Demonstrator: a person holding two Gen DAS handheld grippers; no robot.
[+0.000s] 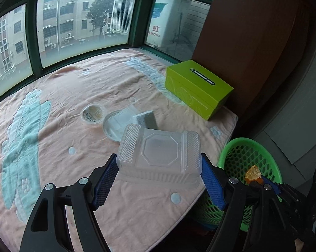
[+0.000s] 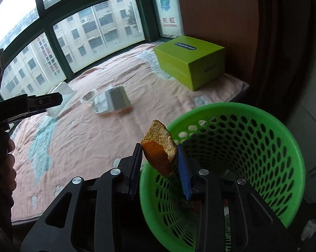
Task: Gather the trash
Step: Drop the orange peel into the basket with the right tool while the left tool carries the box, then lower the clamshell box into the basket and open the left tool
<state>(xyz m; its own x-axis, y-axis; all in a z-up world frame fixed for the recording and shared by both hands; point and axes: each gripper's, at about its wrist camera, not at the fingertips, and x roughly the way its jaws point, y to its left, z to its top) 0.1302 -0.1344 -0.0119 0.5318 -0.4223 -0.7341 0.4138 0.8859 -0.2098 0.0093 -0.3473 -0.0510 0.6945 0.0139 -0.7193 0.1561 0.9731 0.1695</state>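
Note:
My left gripper (image 1: 159, 168) is shut on an upturned clear plastic container (image 1: 160, 151), its blue pads pressing both short sides, held over the pink blanket (image 1: 63, 168) near its right edge. My right gripper (image 2: 160, 163) is shut on a piece of orange peel (image 2: 159, 155), which hangs over the near-left rim of the green perforated basket (image 2: 231, 106). The left wrist view shows the same peel (image 1: 252, 173) above the basket (image 1: 246, 140). On the blanket lie a small round cup (image 1: 93, 113), a round white lid (image 1: 110, 129) and a clear wrapper (image 1: 145, 119).
A lime-green box (image 1: 197, 88) stands at the blanket's far right, against a brown cabinet (image 1: 252, 42). Windows with green frames (image 1: 32, 42) run along the back. The basket stands on the floor past the blanket's right edge. A person's hand (image 2: 8, 157) holds the left gripper's handle.

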